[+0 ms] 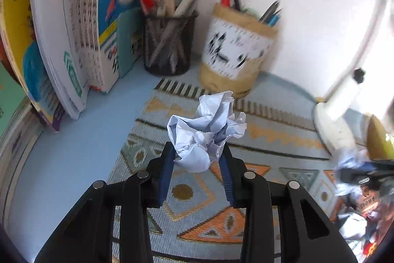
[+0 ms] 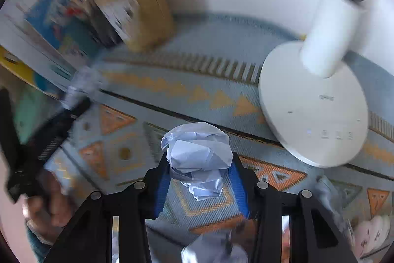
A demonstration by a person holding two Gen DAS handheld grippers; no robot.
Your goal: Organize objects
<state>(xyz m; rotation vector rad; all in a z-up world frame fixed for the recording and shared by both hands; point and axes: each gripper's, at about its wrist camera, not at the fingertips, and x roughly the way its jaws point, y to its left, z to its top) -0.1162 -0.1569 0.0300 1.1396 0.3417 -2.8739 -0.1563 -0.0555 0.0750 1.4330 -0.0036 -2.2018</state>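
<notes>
The left gripper (image 1: 197, 154) is clamped on a crumpled paper ball (image 1: 205, 132), held above the patterned mat (image 1: 283, 139). The right gripper (image 2: 199, 164) is likewise closed around a second paper wad (image 2: 197, 152), near the white lamp base (image 2: 312, 110). Beyond the mat, a black mesh cup (image 1: 168, 46) stands packed with pens and pencils; just beside it, a burlap-wrapped holder (image 1: 234, 53) carries several more pens. Upright books (image 1: 81, 28) lean left of the mesh cup.
</notes>
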